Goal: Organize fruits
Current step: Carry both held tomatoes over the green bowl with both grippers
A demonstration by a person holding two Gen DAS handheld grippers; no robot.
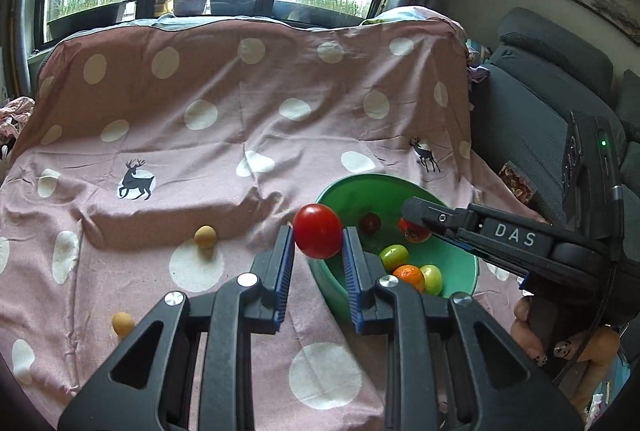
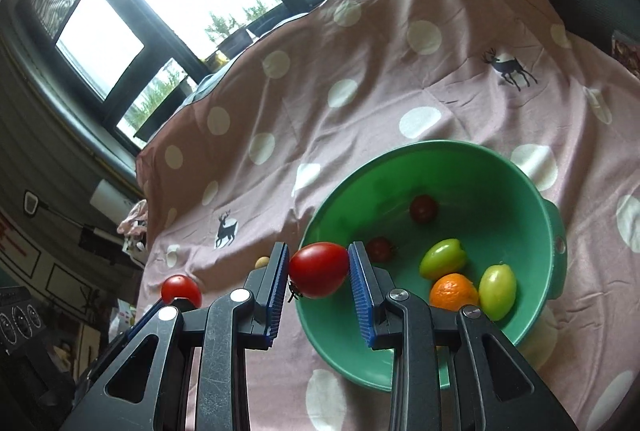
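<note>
L gripper (image 1: 318, 243) is clamping a red tomato (image 1: 318, 231) betw. its blue pads, holding it over the near-left rim of the green bowl (image 1: 460, 263). R gripper (image 2: 319, 269) is likewise pinching a second red tomato (image 2: 319, 269) w/ stem end pointing down-left, hanging at the bowl's left rim (image 2: 320, 331). In the left wrist view the R gripper is reaching in from the right over the bowl, its tomato partly hidden behind the fingers. A person's fingers w/ painted nails (image 1: 568, 349) are gripping its handle.

Bowl is sitting on a pink polka-dot cloth w/ deer prints (image 1: 240, 119). Inside it: two small dark-red tomatoes (image 2: 424, 208), two green fruits (image 2: 443, 258) & an orange (image 2: 454, 291), the orange lying betw. the greens. Two small tan fruits (image 1: 205, 237) are lying on the cloth, well left of the bowl.
</note>
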